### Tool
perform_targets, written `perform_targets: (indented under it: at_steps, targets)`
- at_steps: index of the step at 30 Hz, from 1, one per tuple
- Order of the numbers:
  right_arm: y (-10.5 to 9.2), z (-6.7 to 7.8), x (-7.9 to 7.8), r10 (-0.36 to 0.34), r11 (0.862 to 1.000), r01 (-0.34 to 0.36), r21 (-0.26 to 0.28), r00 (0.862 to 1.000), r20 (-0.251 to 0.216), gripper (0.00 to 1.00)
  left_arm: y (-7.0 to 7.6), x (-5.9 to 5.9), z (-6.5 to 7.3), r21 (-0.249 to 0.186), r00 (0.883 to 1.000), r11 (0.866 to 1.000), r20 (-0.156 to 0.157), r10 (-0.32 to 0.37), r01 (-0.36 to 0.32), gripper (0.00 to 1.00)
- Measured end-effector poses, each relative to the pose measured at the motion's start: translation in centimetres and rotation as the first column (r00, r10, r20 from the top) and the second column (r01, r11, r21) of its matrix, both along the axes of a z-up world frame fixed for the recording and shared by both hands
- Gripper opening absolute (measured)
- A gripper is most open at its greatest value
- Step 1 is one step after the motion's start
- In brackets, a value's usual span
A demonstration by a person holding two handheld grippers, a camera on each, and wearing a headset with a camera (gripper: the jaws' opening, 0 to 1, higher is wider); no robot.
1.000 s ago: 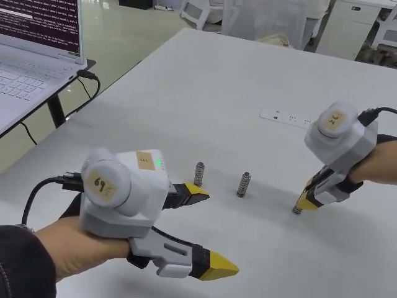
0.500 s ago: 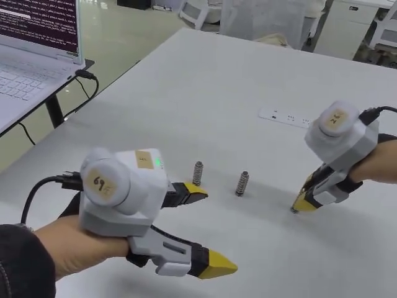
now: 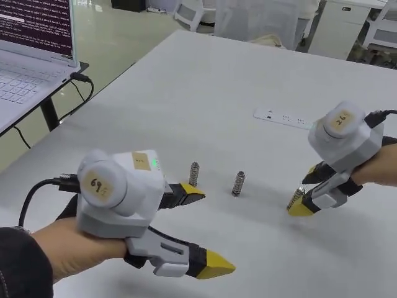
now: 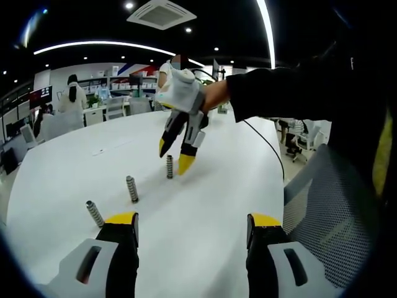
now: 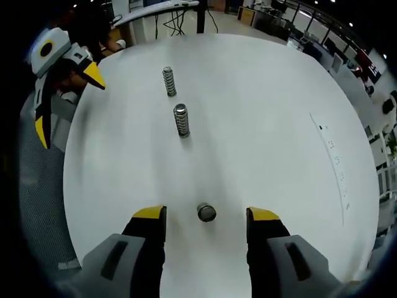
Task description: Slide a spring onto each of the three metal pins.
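Standing upright in a row on the white worktop (image 3: 205,81) are three coiled springs, well apart from one another. The left spring (image 3: 194,174) stands just beyond the upper finger of the left gripper (image 3: 211,231). The middle spring (image 3: 237,183) stands near it to the right. The right spring (image 3: 296,198) stands between the fingers of the right gripper (image 3: 304,192).

In the right gripper view a round metal pin head shows at the top of the middle spring and of the right one, so both of those sit around pins. The far, left spring is too small there to tell.

The right gripper is released: its yellow-tipped fingers are spread wide, one on either side of the right spring, with a gap of bare worktop on each side and no contact. It tilts down toward the worktop, held by a hand (image 3: 381,167) that comes in from the right edge.

The left gripper is also released, its fingers wide apart and holding nothing, low over the near part of the worktop. In the left gripper view the three springs run in a line from lower left toward the right gripper.

A white power strip (image 3: 282,118) lies farther back on the worktop. An open laptop (image 3: 31,49) sits on a separate stand at the left, with a black cable (image 3: 87,87) plugged into its side.
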State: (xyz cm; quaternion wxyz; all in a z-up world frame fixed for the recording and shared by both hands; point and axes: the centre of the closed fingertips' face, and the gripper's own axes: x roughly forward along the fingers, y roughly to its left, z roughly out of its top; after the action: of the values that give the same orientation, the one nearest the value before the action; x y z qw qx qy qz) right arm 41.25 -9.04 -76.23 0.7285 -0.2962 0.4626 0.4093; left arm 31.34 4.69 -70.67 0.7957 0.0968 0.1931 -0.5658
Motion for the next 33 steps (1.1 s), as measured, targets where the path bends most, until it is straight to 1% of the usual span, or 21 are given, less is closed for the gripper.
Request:
perform_targets:
  at_steps: [1,6,9,13,15,19,26,27,28,31,33]
  targets:
    - [0.1,0.1,-0.1,-0.005,1.000,0.005,0.012,1.000,0.001,0.55,0.0,0.0,0.0,0.000,1.000,1.000,-0.001,0.000,0.000,0.67]
    - [0.1,0.3,-0.2,-0.015,0.999,0.014,0.038,1.000,0.024,0.66,0.0,0.0,0.0,0.000,1.000,1.000,0.001,-0.002,0.002,0.67]
    - [0.2,0.5,-0.2,-0.036,0.997,0.033,0.074,0.999,0.037,0.72,0.0,-0.1,0.0,0.001,1.000,1.000,0.001,-0.003,0.003,0.67]
    - [0.2,0.7,-0.3,-0.053,0.994,0.047,0.096,0.997,0.058,0.78,-0.1,-0.1,0.0,0.001,1.000,1.000,0.002,-0.006,0.006,0.67]
    - [0.5,0.9,-0.1,-0.075,0.989,0.065,0.131,0.994,0.074,0.85,-0.1,-0.1,0.0,0.001,1.000,1.000,0.002,-0.006,0.006,0.67]
    - [0.6,1.5,-0.4,-0.086,0.985,0.068,0.159,0.991,0.105,0.91,0.0,-0.1,0.0,0.001,1.000,1.000,0.002,-0.004,0.004,0.67]
    - [1.0,2.5,-0.8,-0.115,0.972,0.082,0.218,0.983,0.143,0.96,0.1,-0.1,-0.1,0.001,1.000,1.000,0.001,-0.001,0.001,0.67]
    - [1.1,2.8,-0.8,-0.126,0.968,0.086,0.236,0.979,0.162,0.96,0.1,-0.1,-0.1,0.000,1.000,1.000,0.001,-0.001,0.001,0.67]
    - [1.1,2.9,-0.9,-0.127,0.967,0.086,0.239,0.978,0.163,0.96,0.1,-0.1,0.0,-0.001,1.000,1.000,0.001,0.000,0.000,0.67]
    - [1.2,3.5,-1.0,-0.145,0.960,0.091,0.266,0.971,0.190,0.97,0.1,0.0,0.0,-0.002,1.000,1.000,0.002,0.001,-0.001,0.67]
    - [1.3,3.8,-1.2,-0.155,0.956,0.097,0.278,0.968,0.197,0.97,0.2,0.0,0.0,-0.002,1.000,1.000,0.002,0.003,-0.003,0.67]
